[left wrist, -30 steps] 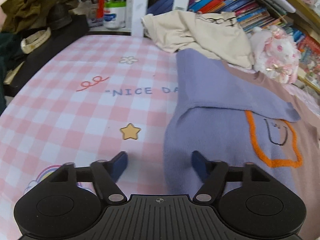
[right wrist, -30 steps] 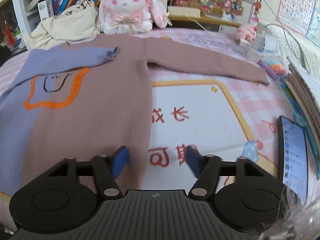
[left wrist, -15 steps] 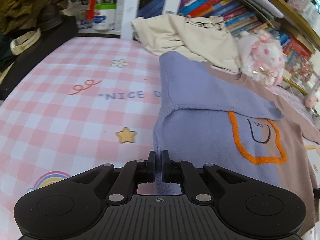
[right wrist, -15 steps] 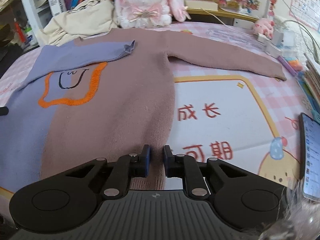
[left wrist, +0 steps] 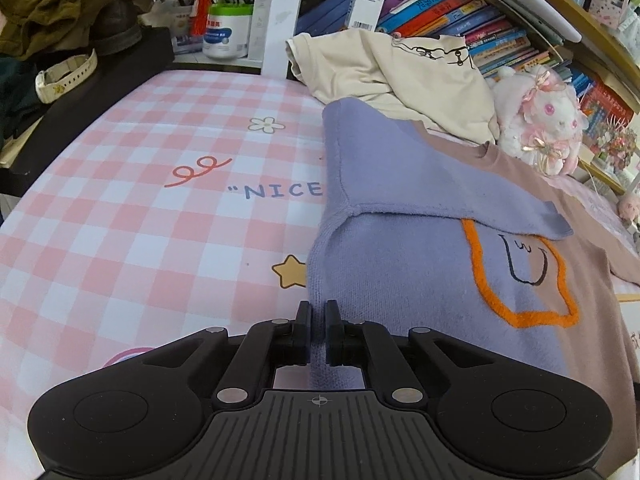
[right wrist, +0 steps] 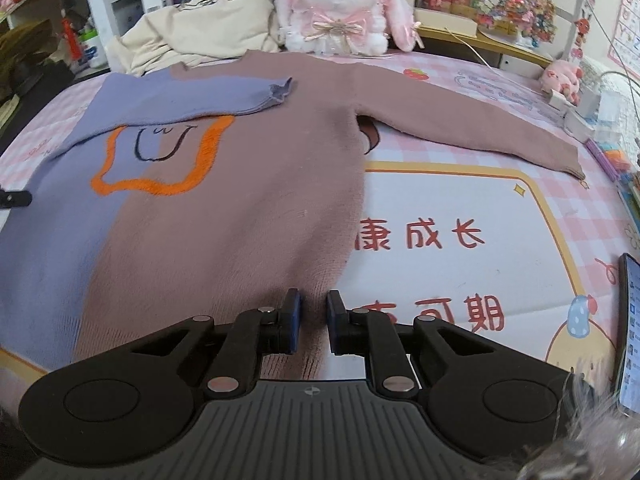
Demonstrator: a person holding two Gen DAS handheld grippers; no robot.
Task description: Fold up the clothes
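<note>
The left gripper is being kept pinched on the lower left edge of the sweater, with a thin ridge of lilac knit being squeezed between the two nearly touching fingers. The right gripper is being held on the lower right corner of the same sweater; its blue-padded fingers are drawn close, and a fold of brown knit is being clamped in the narrow gap between them.

The sweater is being shown laid flat, front up, on a pink checked mat printed with a star, a flower and the word "NICE". Its left half is lilac and its right half brown, with an orange-outlined face motif lying across the join. The lilac sleeve is folded across the chest, its cuff resting on the brown side, while the brown sleeve is stretched out straight over the mat towards the right. On that side the mat is printed with a yellow-framed white panel bearing red characters.

Beyond the collar, a crumpled cream garment is being seen just beside a white and pink plush rabbit, both against rows of books. A phone with a lit screen is lying at the right edge of the mat.
</note>
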